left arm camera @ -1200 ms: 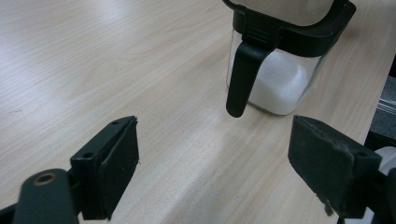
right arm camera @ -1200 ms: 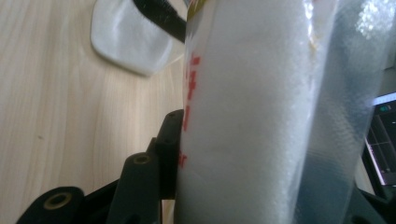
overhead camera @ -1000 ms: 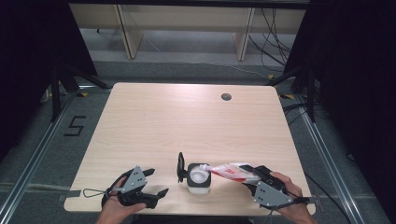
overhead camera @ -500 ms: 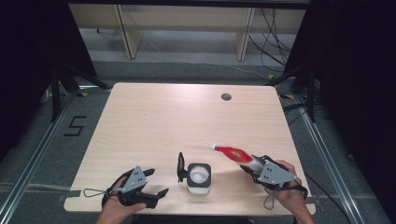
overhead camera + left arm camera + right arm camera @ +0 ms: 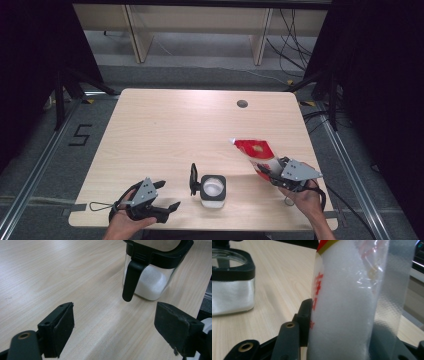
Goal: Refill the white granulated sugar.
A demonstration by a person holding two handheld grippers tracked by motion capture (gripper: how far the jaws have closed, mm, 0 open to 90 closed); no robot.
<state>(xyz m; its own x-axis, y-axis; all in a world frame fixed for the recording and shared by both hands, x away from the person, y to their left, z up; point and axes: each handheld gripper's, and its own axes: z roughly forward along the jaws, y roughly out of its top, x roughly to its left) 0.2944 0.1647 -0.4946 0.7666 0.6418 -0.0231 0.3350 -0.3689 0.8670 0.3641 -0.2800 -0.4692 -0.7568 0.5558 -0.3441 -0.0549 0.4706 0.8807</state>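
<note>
A clear plastic bag [image 5: 255, 152] of white grains with red print is clamped in my right gripper [image 5: 270, 171] at the table's front right; it points up and to the left. Up close the bag [image 5: 348, 302] stands between the jaws, pressed by the pads. A square glass jar [image 5: 213, 189] with a black rim holds white grains, and its black lid [image 5: 193, 179] stands flipped up on the left side. My left gripper [image 5: 167, 195] rests at the front left with wide open jaws and nothing between them, facing the jar [image 5: 150, 272].
The light wooden table [image 5: 170, 130] has a round cable hole [image 5: 242, 104] at the back right. Its front edge runs close below both hands. Black curtains and a shelf frame stand beyond the far edge.
My right gripper has carried the bag away from above the jar to the right and tipped it from lying over the jar to pointing upward. The left gripper has stayed still.
</note>
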